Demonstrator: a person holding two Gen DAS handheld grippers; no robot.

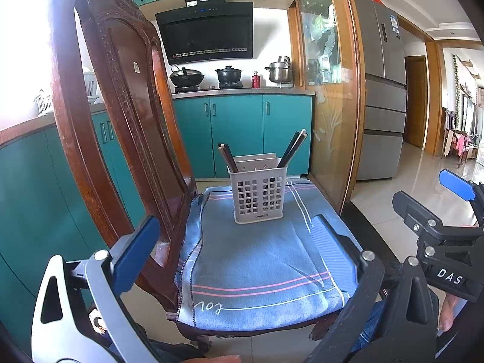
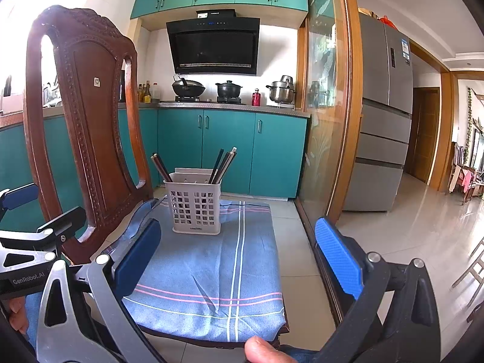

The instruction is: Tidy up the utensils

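A pale slotted plastic utensil basket (image 1: pixel 258 193) (image 2: pixel 196 205) stands upright at the far end of a blue striped cloth (image 1: pixel 257 260) (image 2: pixel 211 260) spread over a chair seat. Dark chopsticks lean out of its left corner (image 1: pixel 226 157) (image 2: pixel 161 168), and another bunch of chopsticks leans out of its right corner (image 1: pixel 292 148) (image 2: pixel 224 165). My left gripper (image 1: pixel 239 251) (image 2: pixel 42 208) hovers over the near end of the cloth, open and empty. My right gripper (image 2: pixel 239 257) (image 1: pixel 435 199) is beside it to the right, also open and empty. Both are well short of the basket.
The carved wooden chair back (image 1: pixel 121 96) (image 2: pixel 87 106) rises on the left of the seat. A wood-framed glass sliding door (image 1: pixel 332 115) (image 2: pixel 328 121) stands to the right. Teal cabinets (image 1: pixel 242 133) and a stove with pots lie behind. Tiled floor (image 2: pixel 393 233) opens to the right, by the fridge (image 2: pixel 384 121).
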